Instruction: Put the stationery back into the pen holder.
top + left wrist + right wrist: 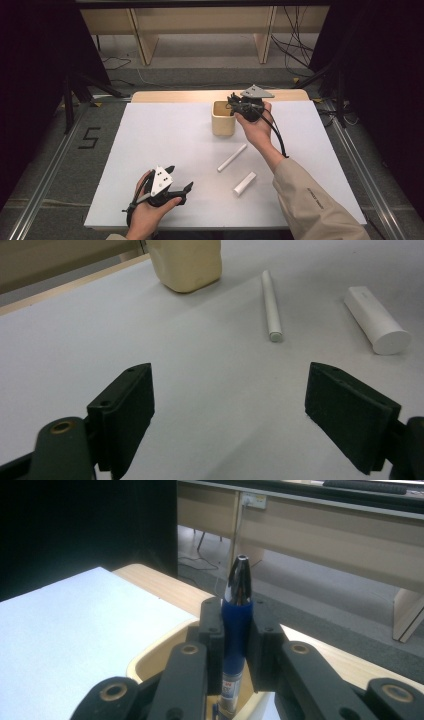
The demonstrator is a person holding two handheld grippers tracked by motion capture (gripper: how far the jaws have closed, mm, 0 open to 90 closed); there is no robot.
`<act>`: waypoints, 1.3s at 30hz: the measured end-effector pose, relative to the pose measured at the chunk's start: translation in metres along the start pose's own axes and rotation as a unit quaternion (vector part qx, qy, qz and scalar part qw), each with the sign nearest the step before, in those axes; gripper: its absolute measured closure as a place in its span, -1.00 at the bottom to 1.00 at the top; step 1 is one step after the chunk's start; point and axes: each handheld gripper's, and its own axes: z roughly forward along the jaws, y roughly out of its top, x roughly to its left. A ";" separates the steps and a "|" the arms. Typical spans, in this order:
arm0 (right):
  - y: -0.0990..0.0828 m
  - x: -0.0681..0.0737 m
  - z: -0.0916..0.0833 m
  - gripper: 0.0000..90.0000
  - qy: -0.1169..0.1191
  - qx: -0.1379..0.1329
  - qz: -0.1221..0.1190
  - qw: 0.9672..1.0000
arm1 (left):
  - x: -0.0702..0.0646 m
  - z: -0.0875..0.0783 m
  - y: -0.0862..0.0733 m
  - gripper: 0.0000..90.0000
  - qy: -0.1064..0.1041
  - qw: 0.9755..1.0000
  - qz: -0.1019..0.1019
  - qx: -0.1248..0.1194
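The right gripper point(235, 106) is clamped on a blue pen with a black tip point(237, 615), holding it upright over the mouth of the cream square cup point(222, 120) at the table's far edge. The left gripper point(184, 190) rests near the front edge, jaws wide apart and empty. A thin white stick point(232, 158) and a short white cylinder point(245, 183) lie between them.

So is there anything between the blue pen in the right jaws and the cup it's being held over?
Nothing visible. The right gripper is shut on the blue pen, right above the open mouth of the cup; both white cylinders lie nearer the person.
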 end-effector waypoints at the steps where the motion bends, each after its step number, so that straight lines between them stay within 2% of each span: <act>1: 0.000 0.000 0.000 0.78 0.001 0.000 0.000 1.000 | 0.000 0.000 0.000 -0.57 0.000 1.000 0.000 0.000; 39: -0.023 0.006 0.009 0.77 0.007 0.031 0.005 0.999 | -0.002 0.001 0.000 -0.56 -0.002 1.000 0.003 0.002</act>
